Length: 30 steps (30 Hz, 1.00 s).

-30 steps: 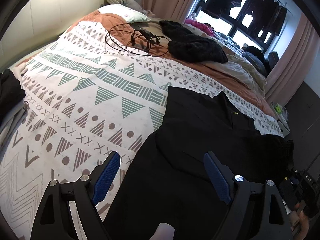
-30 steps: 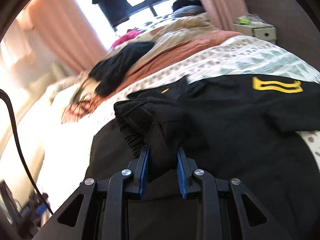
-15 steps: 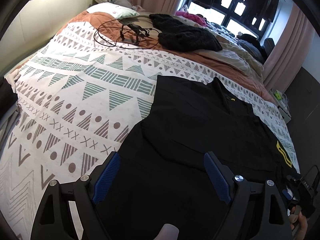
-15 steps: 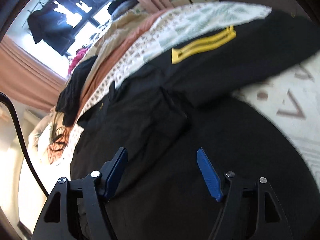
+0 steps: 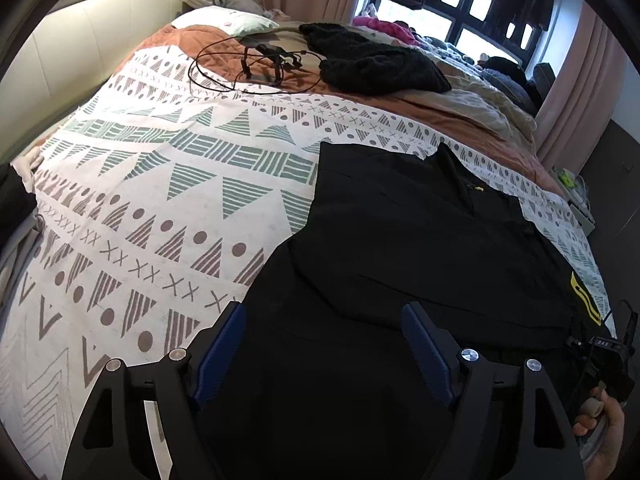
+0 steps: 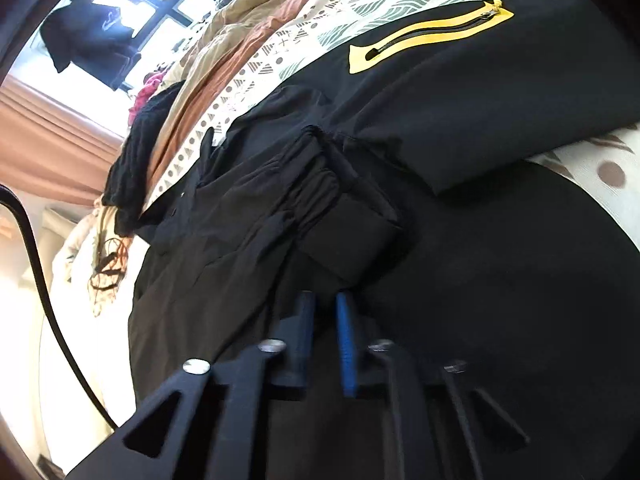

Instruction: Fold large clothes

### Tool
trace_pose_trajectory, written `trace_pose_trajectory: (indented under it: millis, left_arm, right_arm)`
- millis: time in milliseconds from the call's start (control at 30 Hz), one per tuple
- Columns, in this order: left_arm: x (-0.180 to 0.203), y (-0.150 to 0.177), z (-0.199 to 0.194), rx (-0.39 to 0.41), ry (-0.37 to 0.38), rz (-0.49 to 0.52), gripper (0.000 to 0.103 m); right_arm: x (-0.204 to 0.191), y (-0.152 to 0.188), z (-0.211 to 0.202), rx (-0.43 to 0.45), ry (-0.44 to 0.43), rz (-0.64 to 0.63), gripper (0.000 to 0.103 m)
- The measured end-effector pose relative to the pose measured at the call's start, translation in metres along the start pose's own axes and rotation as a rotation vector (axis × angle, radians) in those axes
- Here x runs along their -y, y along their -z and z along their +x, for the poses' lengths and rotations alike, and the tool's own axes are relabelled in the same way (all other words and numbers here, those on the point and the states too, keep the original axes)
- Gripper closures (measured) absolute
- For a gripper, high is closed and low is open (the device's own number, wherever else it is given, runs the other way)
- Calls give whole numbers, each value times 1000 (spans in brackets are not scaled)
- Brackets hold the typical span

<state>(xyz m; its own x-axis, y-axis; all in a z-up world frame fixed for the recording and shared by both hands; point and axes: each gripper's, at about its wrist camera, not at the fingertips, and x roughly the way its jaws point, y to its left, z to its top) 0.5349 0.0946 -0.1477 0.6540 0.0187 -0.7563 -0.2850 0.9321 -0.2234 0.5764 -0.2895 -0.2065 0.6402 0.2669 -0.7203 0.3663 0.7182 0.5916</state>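
Left wrist: black jacket [image 5: 420, 248] lengthwise, collar far.

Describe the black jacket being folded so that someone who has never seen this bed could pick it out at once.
Start from the bed's white patterned blanket: the black jacket lies spread flat on its near side, under both grippers. The other dark item, a black knit sweater, sits bunched farther back on the rust-coloured cover. Only the jacket has a bright yellow zip pocket.

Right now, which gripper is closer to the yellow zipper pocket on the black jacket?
Right. The right gripper is nearer the yellow zipper pocket; the left gripper hovers at the jacket's other side.
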Motion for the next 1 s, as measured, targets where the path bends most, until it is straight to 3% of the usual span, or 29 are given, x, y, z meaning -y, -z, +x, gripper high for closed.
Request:
trace_pose_trajectory:
  millis: [233,433,500,567,600,833,1000]
  left_arm:
    - [-5,-1,3,0,-16,-14,23]
    - [-24,-6,0,37,-62,-84,23]
    - [-29,-7,-4,53,-72,-107,23]
    - [-28,-7,-6,59,-66,-108,23]
    - [-26,-7,-6,60,-60,-101,23]
    - [4,2,-3,45,-22,-19,23]
    - [18,7,1,47,-36,32,23]
  right_arm:
    - [0,-14,9,36,-19,11,99]
    - [-11,-22,14,52,-5,-14,98]
    - [-13,-23,13,40,14,-30,92]
    - [-10,-24,3,56,4,-30,63]
    - [-7,-25,-4,74,-2,-26,58]
    - [30,-34,-55,172,-12,33,56]
    - [71,-42,-80,220,3,109,56]
